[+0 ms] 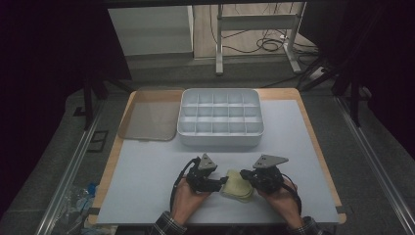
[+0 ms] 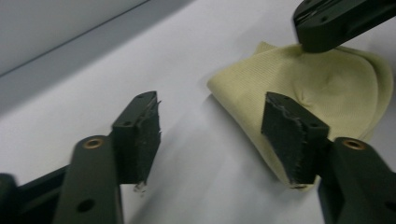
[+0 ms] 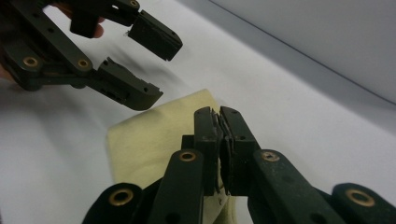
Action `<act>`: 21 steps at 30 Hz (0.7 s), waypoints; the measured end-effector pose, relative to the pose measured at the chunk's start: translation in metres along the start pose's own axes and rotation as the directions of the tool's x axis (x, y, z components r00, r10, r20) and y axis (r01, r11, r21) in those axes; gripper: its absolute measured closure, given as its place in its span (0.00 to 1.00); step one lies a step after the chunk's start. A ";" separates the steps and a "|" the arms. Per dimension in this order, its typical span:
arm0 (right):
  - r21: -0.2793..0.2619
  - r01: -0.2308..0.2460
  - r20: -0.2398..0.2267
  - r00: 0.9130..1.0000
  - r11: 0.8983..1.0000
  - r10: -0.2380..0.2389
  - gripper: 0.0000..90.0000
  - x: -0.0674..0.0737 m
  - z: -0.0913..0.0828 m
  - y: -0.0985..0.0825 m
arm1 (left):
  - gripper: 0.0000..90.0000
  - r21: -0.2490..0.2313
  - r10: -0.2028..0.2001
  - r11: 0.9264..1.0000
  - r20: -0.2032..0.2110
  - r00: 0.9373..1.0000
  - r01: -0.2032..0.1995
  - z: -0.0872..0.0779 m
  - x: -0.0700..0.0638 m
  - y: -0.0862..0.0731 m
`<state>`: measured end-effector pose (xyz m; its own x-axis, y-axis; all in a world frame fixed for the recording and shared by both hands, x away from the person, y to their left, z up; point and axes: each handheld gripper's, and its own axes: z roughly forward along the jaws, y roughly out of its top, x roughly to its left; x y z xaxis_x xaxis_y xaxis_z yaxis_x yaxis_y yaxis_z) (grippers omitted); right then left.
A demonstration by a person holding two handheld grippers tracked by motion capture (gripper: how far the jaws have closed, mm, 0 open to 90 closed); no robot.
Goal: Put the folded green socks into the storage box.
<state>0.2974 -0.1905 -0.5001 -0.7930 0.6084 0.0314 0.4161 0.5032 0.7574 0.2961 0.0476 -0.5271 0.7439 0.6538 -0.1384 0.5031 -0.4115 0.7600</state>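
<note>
- The white table (image 1: 147, 171) carries a divided tray (image 1: 220, 117) at its far side; a pale yellow cloth (image 1: 238, 186) lies folded well in front of that tray, near the person's edge.
- The right gripper (image 3: 219, 122) stands in front of the tray with its jaws pressed together, seemingly pinching the cloth's near edge; that grip should stay firm.
- The left gripper (image 2: 210, 135) sits beside it, jaws spread, one pad (image 2: 292, 135) over the cloth's corner and nothing gripped.
- To fold cleanly, the left should slide lower, take only the top layer, then close fully.
</note>
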 end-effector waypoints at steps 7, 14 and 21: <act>0.015 -0.005 0.019 1.000 1.000 0.004 0.96 -0.004 0.014 -0.007 | 0.56 0.007 -0.017 1.000 0.033 0.999 0.017 0.006 -0.004 0.003; 0.021 0.014 0.038 0.999 1.000 -0.014 0.98 -0.004 0.020 -0.011 | 0.67 0.067 -0.025 0.997 0.026 0.999 0.023 0.015 -0.007 0.003; 0.007 0.038 0.047 0.998 0.999 -0.038 1.00 -0.004 0.022 -0.016 | 0.68 0.123 -0.036 0.992 0.012 0.999 0.034 0.019 -0.011 0.009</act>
<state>0.3036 -0.1873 -0.5270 -0.7866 0.6169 -0.0280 0.3892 0.5304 0.7531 0.3010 0.0246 -0.5310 0.7304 0.6607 -0.1732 0.5786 -0.4637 0.6710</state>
